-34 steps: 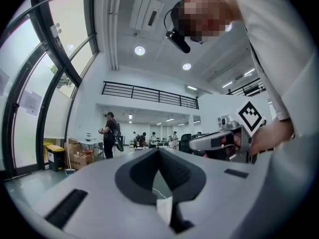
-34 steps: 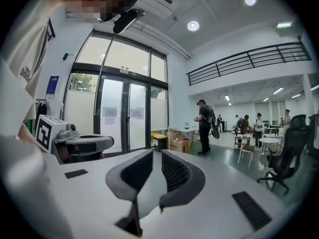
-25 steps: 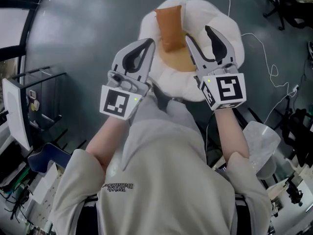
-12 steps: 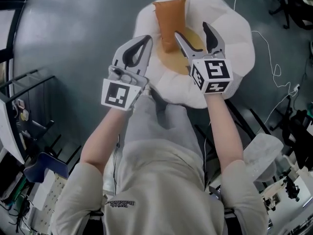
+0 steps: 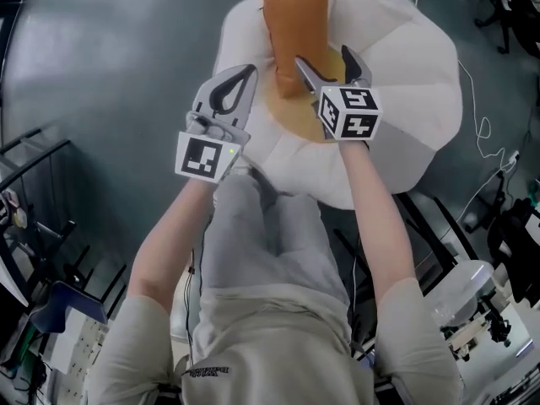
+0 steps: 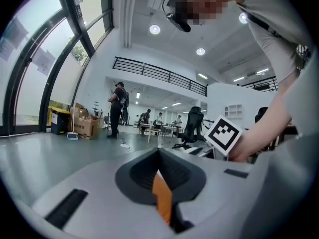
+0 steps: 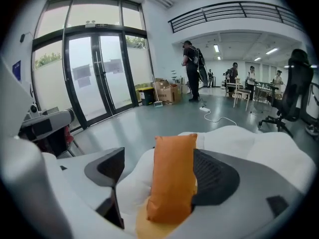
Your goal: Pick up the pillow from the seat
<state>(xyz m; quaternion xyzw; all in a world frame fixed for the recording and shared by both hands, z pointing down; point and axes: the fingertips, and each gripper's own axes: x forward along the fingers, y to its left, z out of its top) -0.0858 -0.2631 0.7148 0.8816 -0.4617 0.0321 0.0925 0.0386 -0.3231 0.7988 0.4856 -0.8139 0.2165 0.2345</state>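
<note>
The orange pillow was seen standing upright on the white padded seat, its lower end resting on the tan middle part of the seat. The right gripper was held over that middle part, just beside the lower right corner of the pillow. Its jaws had just been opening and were spread wide. In the right gripper view the pillow was framed between them; the left pad was clearly apart from it, and contact at the right pad could not be judged. The left gripper was held over the left edge of the seat, near the pillow, with its jaws closed tip to tip and nothing gripped. Only a thin orange strip was seen through the slit between them.
</note>
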